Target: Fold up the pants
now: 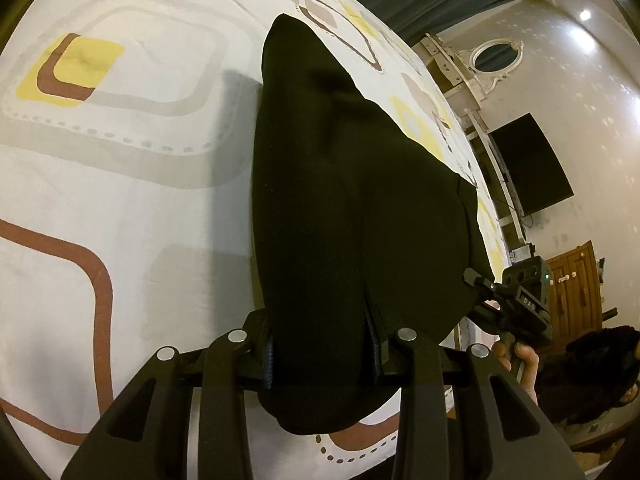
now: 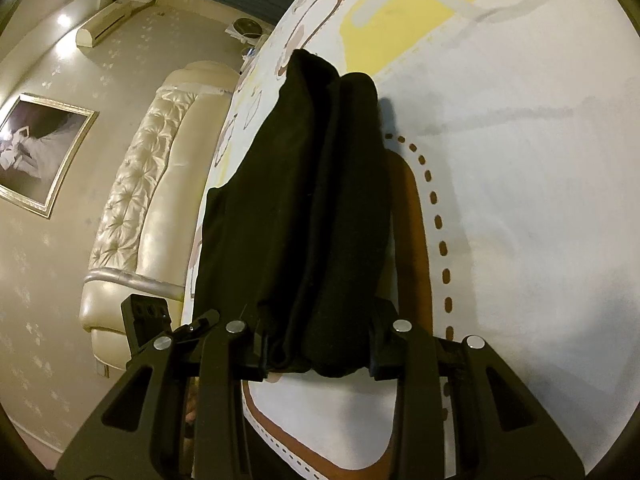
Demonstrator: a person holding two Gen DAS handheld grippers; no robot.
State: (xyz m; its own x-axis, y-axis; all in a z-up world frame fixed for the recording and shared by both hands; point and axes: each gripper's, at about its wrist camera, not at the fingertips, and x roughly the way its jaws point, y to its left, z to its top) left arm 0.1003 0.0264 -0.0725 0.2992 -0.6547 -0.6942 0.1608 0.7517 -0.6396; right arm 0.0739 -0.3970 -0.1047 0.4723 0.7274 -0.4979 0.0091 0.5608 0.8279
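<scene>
Wide bed (image 1: 120, 200), covered by a white sheet with yellow, brown and grey rounded-square prints, filling most of both wrist views. Cream tufted headboard (image 2: 132, 200) along the bed's far edge in the right wrist view, with a framed picture (image 2: 36, 152) on the wall beside it. Dark screen (image 1: 528, 164) on the wall and a wooden door (image 1: 576, 284) past the bed's other edge in the left wrist view. Black pants (image 1: 340, 208) lifted at the near end between both tongs, the far end trailing onto the sheet, bunched in long lengthwise folds. Left gripper (image 1: 324, 356) clamped on a thick bundle of the pants, cloth bulging below the jaws. Right gripper (image 2: 318, 350) likewise closed on the pants, gathered cloth filling the gap. Same right gripper low at the right edge of the left view, pinching the pants' other corner, held by a hand (image 1: 520, 364)
</scene>
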